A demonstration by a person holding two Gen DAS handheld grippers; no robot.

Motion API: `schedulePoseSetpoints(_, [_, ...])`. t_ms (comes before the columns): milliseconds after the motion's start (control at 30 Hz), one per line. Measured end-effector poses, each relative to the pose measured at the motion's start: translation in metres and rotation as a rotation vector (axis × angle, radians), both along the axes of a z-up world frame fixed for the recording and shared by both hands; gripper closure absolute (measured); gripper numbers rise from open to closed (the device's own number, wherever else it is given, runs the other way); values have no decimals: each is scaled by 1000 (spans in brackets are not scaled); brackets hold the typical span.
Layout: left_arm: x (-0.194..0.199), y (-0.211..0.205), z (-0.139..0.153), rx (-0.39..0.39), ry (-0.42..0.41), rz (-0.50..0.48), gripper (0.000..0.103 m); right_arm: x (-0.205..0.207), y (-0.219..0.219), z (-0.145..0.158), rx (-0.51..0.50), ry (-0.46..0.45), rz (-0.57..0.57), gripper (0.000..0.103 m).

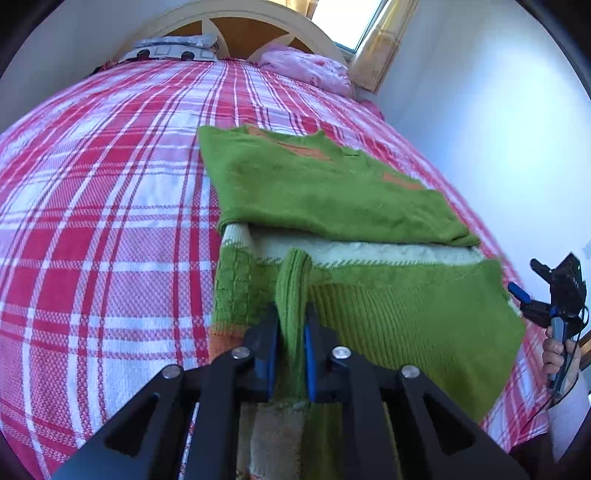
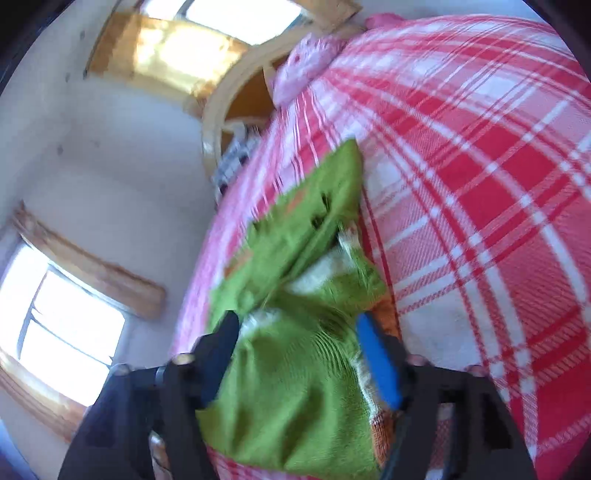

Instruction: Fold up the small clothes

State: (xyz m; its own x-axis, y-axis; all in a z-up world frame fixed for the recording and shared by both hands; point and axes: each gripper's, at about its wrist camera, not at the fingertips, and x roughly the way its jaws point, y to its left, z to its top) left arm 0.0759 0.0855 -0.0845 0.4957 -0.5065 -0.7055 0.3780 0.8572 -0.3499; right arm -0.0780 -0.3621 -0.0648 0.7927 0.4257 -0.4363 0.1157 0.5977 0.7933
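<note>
A small green knit sweater (image 1: 325, 192) with cream and orange parts lies partly folded on the red plaid bed (image 1: 110, 221). My left gripper (image 1: 291, 314) is shut on a raised fold of the sweater's green ribbed hem. My right gripper (image 1: 532, 295) shows at the far right of the left wrist view, off the bed's edge, with its fingers apart. In the blurred right wrist view the right gripper (image 2: 299, 321) is wide open over the sweater (image 2: 295, 387), the cloth lying loose between its fingers.
Two pillows, a grey patterned one (image 1: 173, 50) and a pink one (image 1: 306, 66), lie at the wooden headboard (image 1: 240, 22). A white wall (image 1: 480, 129) runs along the bed's right side. Windows (image 2: 66, 325) show in the right wrist view.
</note>
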Motion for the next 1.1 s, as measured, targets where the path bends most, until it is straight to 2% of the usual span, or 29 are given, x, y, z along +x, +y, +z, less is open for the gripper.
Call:
schedulePoseSetpoints(100, [-1,3,1,-37,16,-15,75,-17,-7,15,5,-40,-33,33])
schedulePoseSetpoints(167, [-3,1,3,-67,26,-42,59,-26,-2,25,-87,-48,-39,33])
schedulePoseSetpoints(233, [-7,-3,8,-89,21,-76,33,-27,7,32,-223,-28,-19,33])
schedulePoseSetpoints(267, [-9,-5,9,-92,16,-85,24,-25,17,35,-301,-15,3,33])
schedulePoseSetpoints(333, [-13,-12,11,-73,2,-105,18,-19,32,35,-419,0,57,33])
schedulePoseSetpoints(400, [-11,-18,7,-25,-1,-102,19,-11,49,34,-534,7,119,33])
schedulePoseSetpoints(500, [-13,-21,7,-16,-22,-100,27,7,64,27,-671,22,160,33])
schedulePoseSetpoints(667, [-15,-21,6,31,-38,-90,64,44,77,-3,-795,81,261,33])
schedulePoseSetpoints(767, [-13,-15,3,28,-32,-75,76,44,90,-9,-871,73,292,59])
schedulePoseSetpoints(800, [-13,-14,3,32,-35,-71,78,42,93,-8,-881,68,293,74])
schedulePoseSetpoints(833, [-13,-14,2,44,-43,-68,86,42,95,-7,-887,71,291,79])
schedulePoseSetpoints(900, [-14,-16,2,55,-54,-62,90,39,96,-4,-902,77,267,88])
schedulePoseSetpoints(1100, [-18,-7,17,2,-86,-10,92,22,96,23,-869,37,180,95])
